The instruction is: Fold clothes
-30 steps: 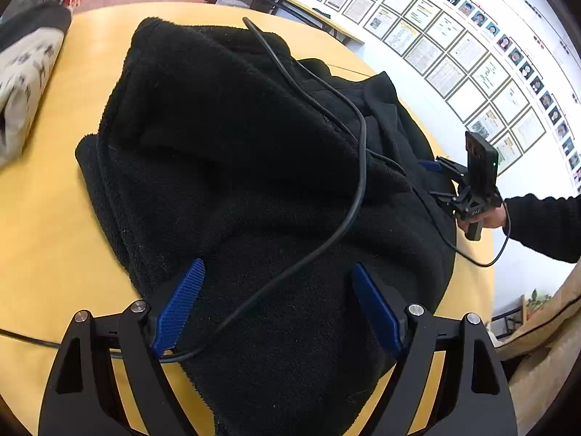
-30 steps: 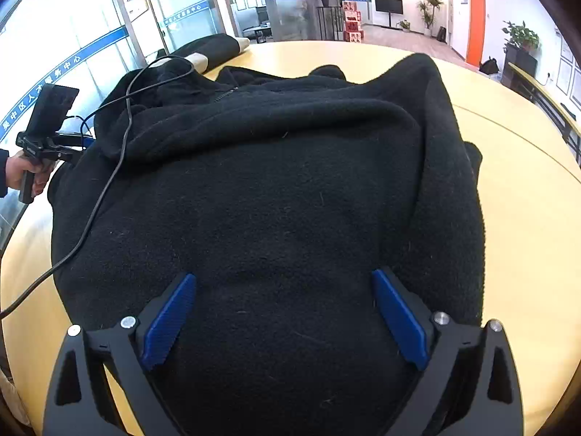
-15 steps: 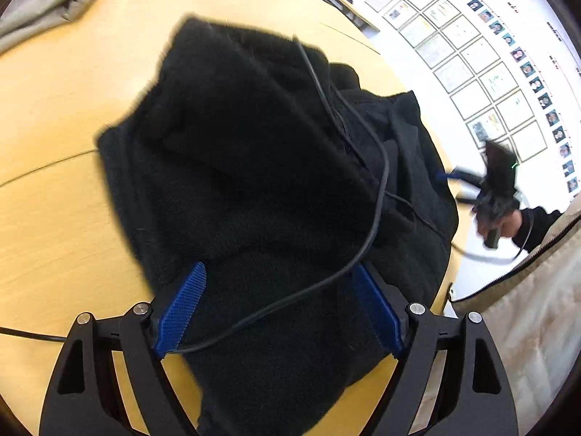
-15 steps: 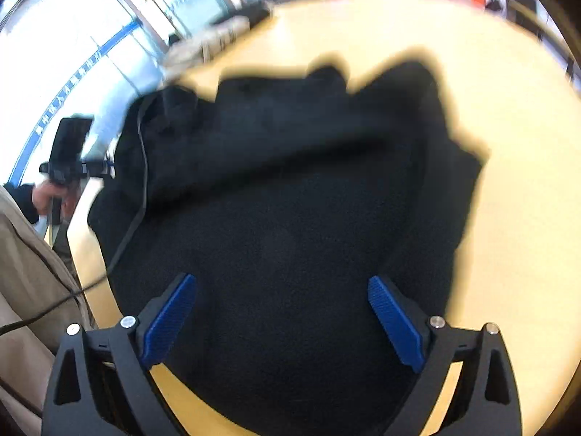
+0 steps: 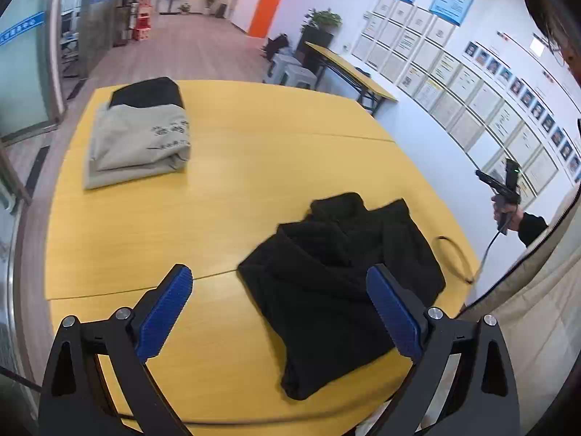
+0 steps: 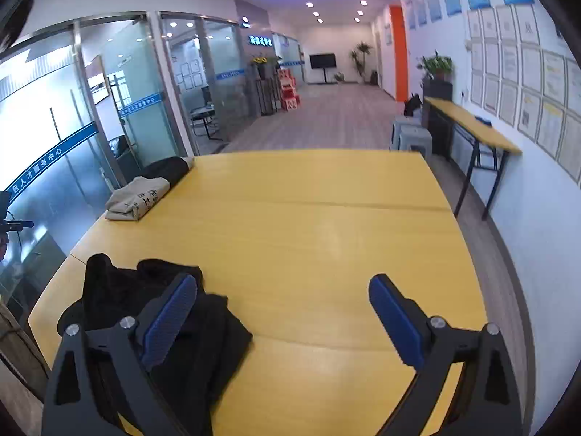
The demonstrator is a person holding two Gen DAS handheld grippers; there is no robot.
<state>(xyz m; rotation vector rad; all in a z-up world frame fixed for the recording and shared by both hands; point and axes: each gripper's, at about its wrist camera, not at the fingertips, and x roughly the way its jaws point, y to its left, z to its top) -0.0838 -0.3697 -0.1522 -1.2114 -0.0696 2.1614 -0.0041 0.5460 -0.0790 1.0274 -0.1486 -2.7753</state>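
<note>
A black fleece garment (image 5: 345, 283) lies folded in a bundle on the yellow table (image 5: 254, 167), near its front right edge. It also shows at lower left in the right wrist view (image 6: 120, 301). My left gripper (image 5: 279, 309) is open and empty, raised well above the table, with the garment below and between its fingers. My right gripper (image 6: 283, 319) is open and empty, raised above the table to the right of the garment. The right gripper also appears in the left wrist view (image 5: 499, 185), held up in the air off the table's right edge.
A folded beige garment (image 5: 138, 141) on a black one lies at the table's far left corner, also in the right wrist view (image 6: 139, 200). A black cable (image 5: 454, 250) loops by the table's right edge. A side table (image 6: 472, 130) stands along the right wall.
Both grippers have lifted up and away from the black garment, which now looks small and lies below them. The cable that lay across the garment has slid off to the right.
</note>
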